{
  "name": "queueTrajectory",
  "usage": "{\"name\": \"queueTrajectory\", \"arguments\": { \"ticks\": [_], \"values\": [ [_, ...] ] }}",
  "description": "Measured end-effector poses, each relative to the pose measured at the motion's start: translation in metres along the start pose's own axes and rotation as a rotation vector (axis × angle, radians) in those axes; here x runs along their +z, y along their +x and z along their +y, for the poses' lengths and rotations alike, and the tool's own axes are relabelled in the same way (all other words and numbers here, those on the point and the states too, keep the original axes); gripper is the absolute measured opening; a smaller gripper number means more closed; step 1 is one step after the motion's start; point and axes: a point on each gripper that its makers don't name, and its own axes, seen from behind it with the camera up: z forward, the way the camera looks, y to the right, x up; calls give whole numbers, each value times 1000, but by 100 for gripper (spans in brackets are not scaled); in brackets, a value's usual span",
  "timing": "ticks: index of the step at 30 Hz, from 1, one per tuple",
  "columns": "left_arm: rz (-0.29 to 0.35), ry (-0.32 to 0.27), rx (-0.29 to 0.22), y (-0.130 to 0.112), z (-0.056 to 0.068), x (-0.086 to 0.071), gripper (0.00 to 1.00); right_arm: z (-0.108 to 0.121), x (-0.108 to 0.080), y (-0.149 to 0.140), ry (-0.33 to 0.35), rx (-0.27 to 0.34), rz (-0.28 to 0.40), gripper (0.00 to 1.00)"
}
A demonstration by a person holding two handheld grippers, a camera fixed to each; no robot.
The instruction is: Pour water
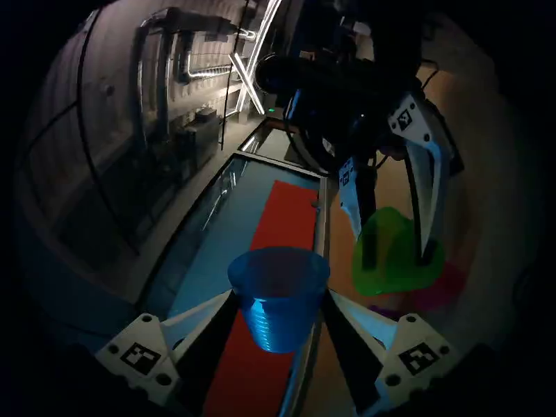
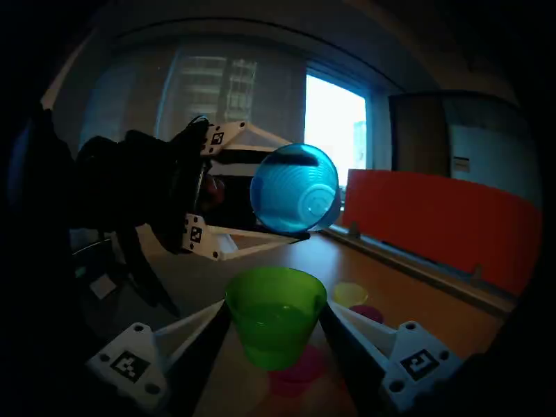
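The blue cup [image 1: 278,299], a ribbed, translucent plastic tumbler that tapers to its base, sits upright in the left gripper view, clamped at its sides between the two white fingers of the left gripper [image 1: 279,295]. The right gripper view shows the same cup from afar, tipped on its side in the air above the tabletop [image 2: 410,281], its round end and concentric rings facing the camera; whether that end is mouth or base I cannot tell. Just below it in that view is the green cup [image 2: 276,320], smooth, translucent and upright, with the right gripper [image 2: 276,313] closed on both its sides. The left gripper view shows this green cup from above and tilted, hanging between that gripper's long pale fingers. That makes two held cups and two grippers, each bearing square black-and-white markers. On the brown wooden tabletop in the right gripper view stand one yellow cup [image 2: 351,292] and one magenta cup [image 2: 370,313], close together, and a blurred pink round shape [image 2: 299,372] lies low behind the green cup. Beyond are a red panel [image 2: 445,222] and a bright window [image 2: 333,125].
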Motion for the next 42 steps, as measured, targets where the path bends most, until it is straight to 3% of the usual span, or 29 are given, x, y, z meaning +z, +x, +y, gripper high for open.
{"name": "queueTrajectory", "arguments": {
  "ticks": [20,27,36,42],
  "values": [
    [-63,4,-429,-23,-7,-5,81,1,-6,11,-13,-17,13,89],
    [-101,-14,-570,-36,0,-1,81,0,-6,14,-16,-19,20,89],
    [-147,-23,-691,-51,4,0,81,2,-6,15,-25,-19,21,89],
    [-181,-24,-835,-60,5,1,81,3,-6,17,-33,-22,22,89]
  ]
}}
